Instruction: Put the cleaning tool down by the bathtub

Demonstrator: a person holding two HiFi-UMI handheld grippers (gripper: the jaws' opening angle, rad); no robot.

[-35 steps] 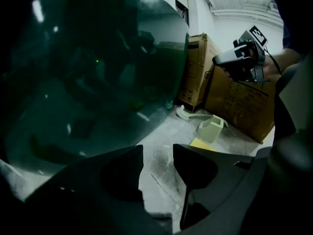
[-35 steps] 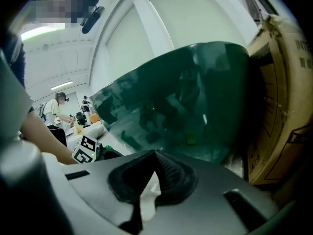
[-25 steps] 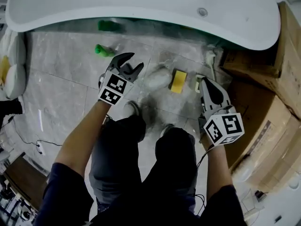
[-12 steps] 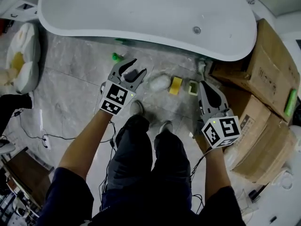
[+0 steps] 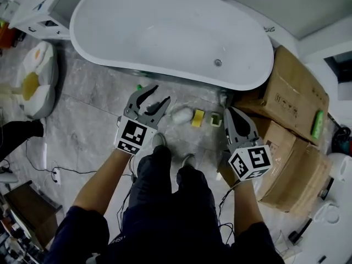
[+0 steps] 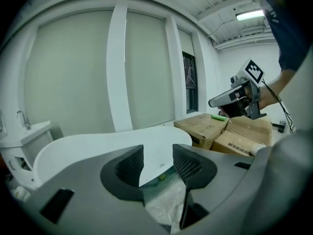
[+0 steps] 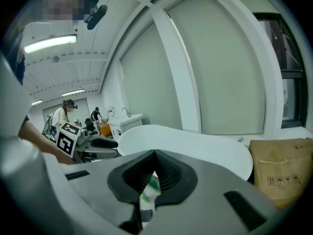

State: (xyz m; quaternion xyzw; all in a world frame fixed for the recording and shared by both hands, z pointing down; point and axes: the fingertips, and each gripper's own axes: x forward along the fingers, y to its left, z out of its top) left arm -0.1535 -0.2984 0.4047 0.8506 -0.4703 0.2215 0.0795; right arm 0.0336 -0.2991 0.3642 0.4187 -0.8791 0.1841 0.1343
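The white bathtub (image 5: 121, 15) runs across the top of the head view. On the marble floor just below its rim lie a white crumpled cloth (image 5: 181, 114), a yellow sponge (image 5: 198, 118) and a small green-and-white pad (image 5: 216, 120), with a green bottle (image 5: 139, 87) further left. My left gripper (image 5: 161, 93) is open and empty, raised left of the cloth. My right gripper (image 5: 227, 112) is shut, with nothing in it, raised right of the pad. The left gripper view looks between the open fingers (image 6: 132, 163) at the bathtub (image 6: 88, 148). The right gripper (image 7: 154, 166) points over the tub (image 7: 195, 143).
Cardboard boxes (image 5: 291, 95) stack against the tub's right end, a green item (image 5: 317, 124) on top. A white-and-yellow cushion (image 5: 34, 80) lies at the left, cables (image 5: 55, 172) trail on the floor, and a white cabinet (image 5: 47, 7) stands top left. My shoes (image 5: 159, 141) stand below the cloth.
The head view has risen and pulled back, so the whole tub shows. Both grippers have lifted away from the floor; the sponge and cloth stay by the tub.
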